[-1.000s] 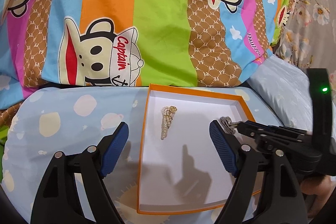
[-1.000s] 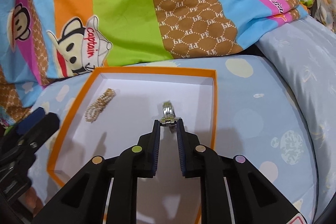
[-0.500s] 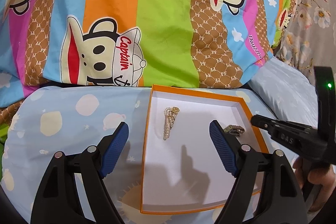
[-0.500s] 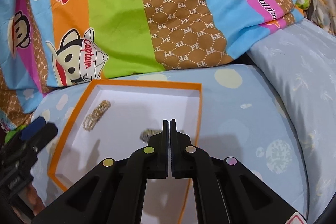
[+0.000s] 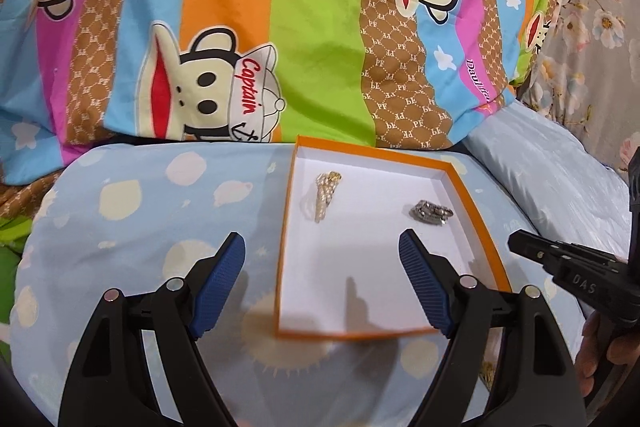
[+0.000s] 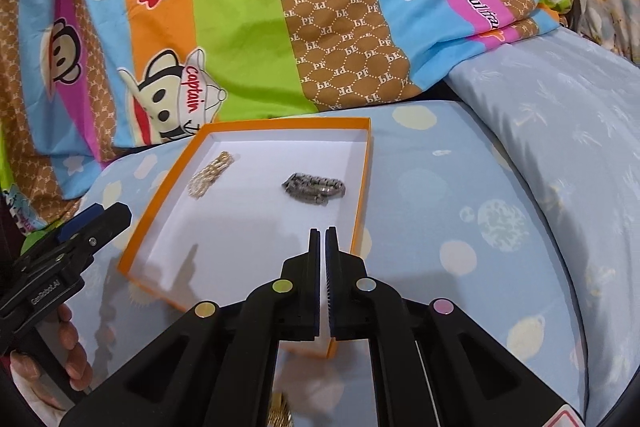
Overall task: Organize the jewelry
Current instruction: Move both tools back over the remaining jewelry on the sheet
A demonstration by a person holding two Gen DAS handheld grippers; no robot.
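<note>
An orange-rimmed box with a white floor (image 5: 476,211) (image 6: 362,187) lies on the light-blue bedding. In it lie a pearl-and-gold piece (image 5: 325,193) (image 6: 212,171) at the far left and a silver chain bracelet (image 5: 431,211) (image 6: 314,187) at the right. My left gripper (image 5: 322,281) is open and empty, spread over the box's near left corner. My right gripper (image 6: 323,239) is shut and empty, raised at the box's near right edge, short of the bracelet; it also shows at the right of the left wrist view (image 5: 520,243). A gold item (image 6: 280,413) peeks out below my right gripper.
A bright striped monkey-print blanket (image 5: 312,27) (image 6: 280,7) rises behind the box. A pale blue pillow (image 6: 560,115) lies at the right. The spotted blue sheet (image 5: 160,211) spreads left of the box. Flowered fabric (image 5: 592,39) is at the far right.
My right gripper let go of the silver bracelet into the box, shut, and drew back toward the box's near right edge. My left gripper stayed open and shifted slightly left.
</note>
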